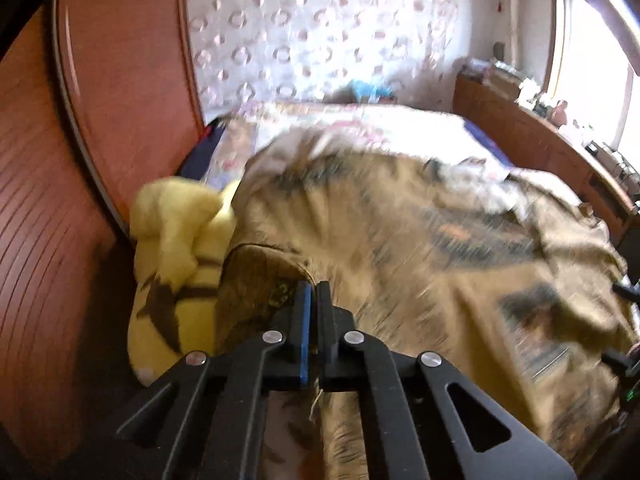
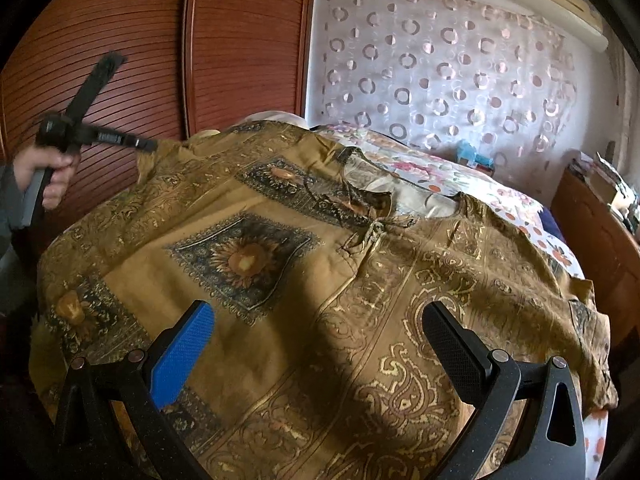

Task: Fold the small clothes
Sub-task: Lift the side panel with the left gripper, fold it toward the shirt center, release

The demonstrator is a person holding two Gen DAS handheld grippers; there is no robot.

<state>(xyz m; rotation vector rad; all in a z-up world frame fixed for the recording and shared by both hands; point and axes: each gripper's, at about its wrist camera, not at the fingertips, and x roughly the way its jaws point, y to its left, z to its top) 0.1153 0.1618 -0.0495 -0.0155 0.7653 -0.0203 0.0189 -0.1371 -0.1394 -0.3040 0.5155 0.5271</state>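
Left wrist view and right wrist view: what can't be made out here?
- Left wrist view: motion blur smears the brown patterned garment; the shut left gripper hides the pinched edge.
- Right wrist view: the open right gripper covers the garment's near hem; window-side wooden shelf clutter is too small.

The shirt [image 2: 304, 280] is mustard brown, printed with dark sunflower panels and pale paisley borders. Beneath it the bedspread [image 2: 452, 172] is white with pink and orange flowers. A yellow cloth [image 1: 176, 248] carries brown bird shapes. The right tongs [image 2: 318, 320] are black with one blue pad. The curtain [image 2: 440, 72] is white with pinkish rings; the wardrobe [image 2: 160, 52] is reddish brown.
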